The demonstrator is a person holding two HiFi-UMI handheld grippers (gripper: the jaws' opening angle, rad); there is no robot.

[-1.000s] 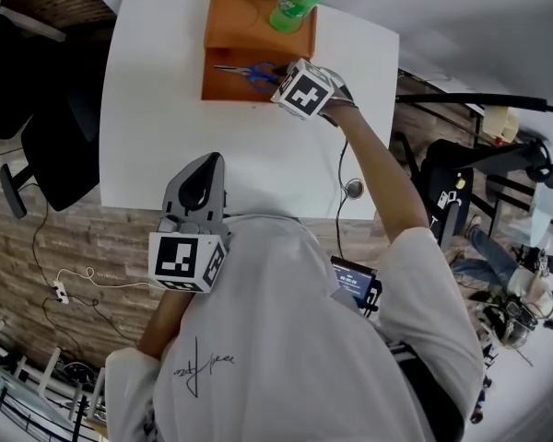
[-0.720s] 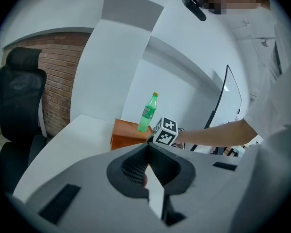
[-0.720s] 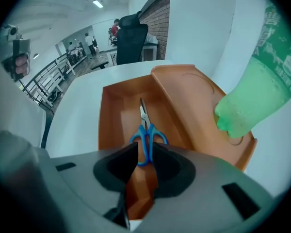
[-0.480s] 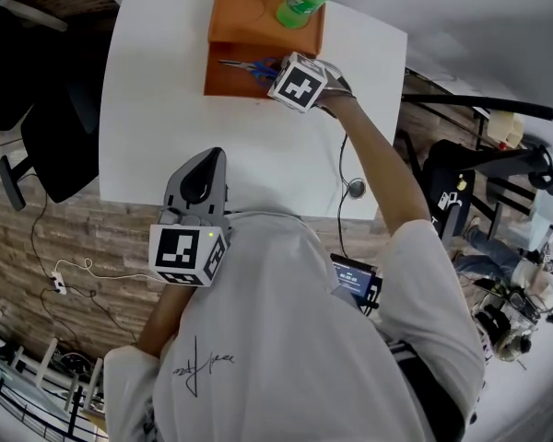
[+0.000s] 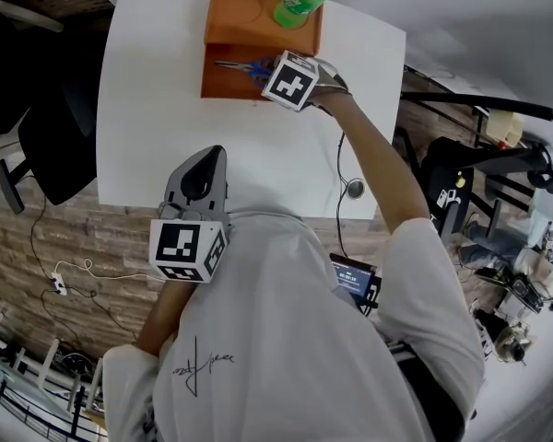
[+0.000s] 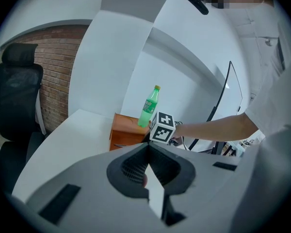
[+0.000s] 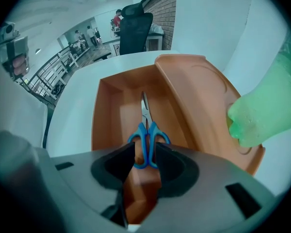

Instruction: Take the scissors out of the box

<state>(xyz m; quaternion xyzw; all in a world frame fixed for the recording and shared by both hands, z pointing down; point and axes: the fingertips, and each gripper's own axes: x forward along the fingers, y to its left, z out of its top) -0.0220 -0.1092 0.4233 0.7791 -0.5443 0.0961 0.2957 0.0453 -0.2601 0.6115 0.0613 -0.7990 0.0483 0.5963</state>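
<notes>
My right tongs [image 7: 144, 155], jaws just opened wide, straddle the blue handles of the scissors [image 7: 145, 131], which lie in the box [image 7: 105, 115]. Scissors: light, rigid, slick plastic; grip across both loops. Left tongs [image 6: 148, 147]: closed, empty.

Top of the head view: your orange box [image 5: 240, 21], blue-handled scissors [image 5: 249, 66] with silvery blades and a green bottle [image 5: 297, 3] capped in yellow, against a white table [image 5: 157, 109]. Lower left, your grey left gripper [image 5: 205, 155] carries a black-and-white square-patterned cube; your right gripper [image 7: 144, 152] has one to match. Your shirt [image 5: 295, 339] is white.
</notes>
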